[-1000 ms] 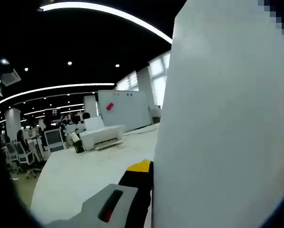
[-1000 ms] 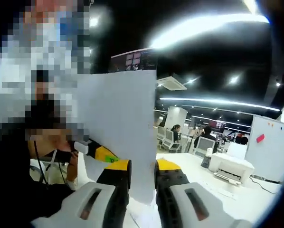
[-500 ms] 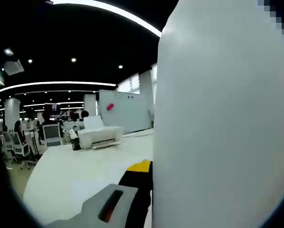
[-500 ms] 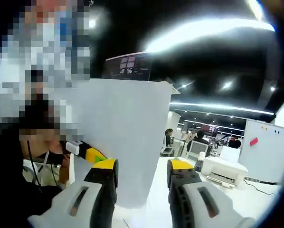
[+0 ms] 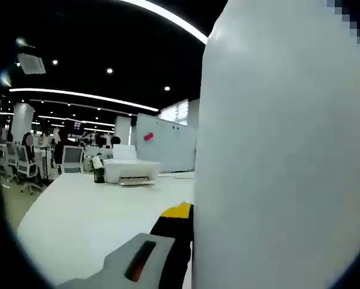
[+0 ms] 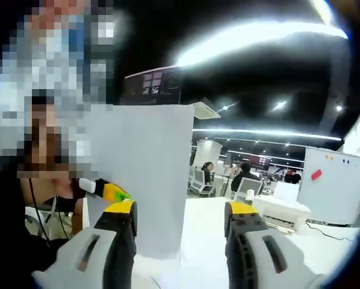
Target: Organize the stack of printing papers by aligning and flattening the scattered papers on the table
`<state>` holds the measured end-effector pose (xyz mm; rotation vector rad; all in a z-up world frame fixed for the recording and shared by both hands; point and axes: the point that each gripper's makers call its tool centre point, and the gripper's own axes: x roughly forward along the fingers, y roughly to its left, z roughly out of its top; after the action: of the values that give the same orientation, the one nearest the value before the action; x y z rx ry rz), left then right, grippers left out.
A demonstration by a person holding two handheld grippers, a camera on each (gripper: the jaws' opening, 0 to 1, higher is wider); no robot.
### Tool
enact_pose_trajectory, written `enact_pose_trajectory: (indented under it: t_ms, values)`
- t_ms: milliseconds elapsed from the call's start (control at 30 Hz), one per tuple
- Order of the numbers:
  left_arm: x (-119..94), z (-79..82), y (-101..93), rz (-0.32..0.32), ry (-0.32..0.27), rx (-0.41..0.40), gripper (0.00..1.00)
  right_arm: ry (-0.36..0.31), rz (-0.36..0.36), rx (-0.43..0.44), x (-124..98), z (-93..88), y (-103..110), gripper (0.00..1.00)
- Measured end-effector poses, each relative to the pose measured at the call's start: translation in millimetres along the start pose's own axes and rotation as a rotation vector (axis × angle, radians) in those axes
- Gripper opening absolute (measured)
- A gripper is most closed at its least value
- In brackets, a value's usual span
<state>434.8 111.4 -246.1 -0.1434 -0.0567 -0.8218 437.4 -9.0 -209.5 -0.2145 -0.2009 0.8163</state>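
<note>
A stack of white printing paper (image 5: 282, 156) stands upright, close to the lens, on the right of the left gripper view. My left gripper (image 5: 195, 214) is shut on its lower edge; one yellow-tipped finger (image 5: 177, 211) presses against the sheet and the other is hidden behind it. In the right gripper view the same paper (image 6: 144, 180) stands above the white table (image 6: 204, 241), with the left gripper (image 6: 105, 191) holding its left edge. My right gripper (image 6: 181, 209) is open, jaws wide apart, with the paper's lower right corner behind the gap and touching neither finger.
A white printer (image 5: 130, 171) and a dark bottle (image 5: 99, 171) sit at the table's far end, before a whiteboard (image 5: 165, 143). Bare tabletop (image 5: 90, 217) stretches toward them. Office chairs and people lie beyond. A person stands close on the left of the right gripper view.
My right gripper's jaws have spread from shut on the paper's lower edge to wide open. The left gripper keeps its hold, and its view has tilted slightly.
</note>
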Motion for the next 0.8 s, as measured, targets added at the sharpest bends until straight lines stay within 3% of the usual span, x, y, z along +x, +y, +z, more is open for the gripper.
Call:
enact_pose_trajectory:
  t_ms: [67,200,800]
  values:
    - [0,1.4,2.6,-0.004,-0.018,-0.059,0.06,-0.008,-0.017,0.001,0,0.9,-4,0.63]
    - [-1,1.8,6.0,0.01,-0.024,-0.065,0.06,-0.029,-0.043,0.006,-2,3.7,-9,0.74]
    - [-7,8.3,20.5,0.046,-0.11,-0.173,0.06,-0.024,-0.142,0.011,-9,-3.2,-34,0.82]
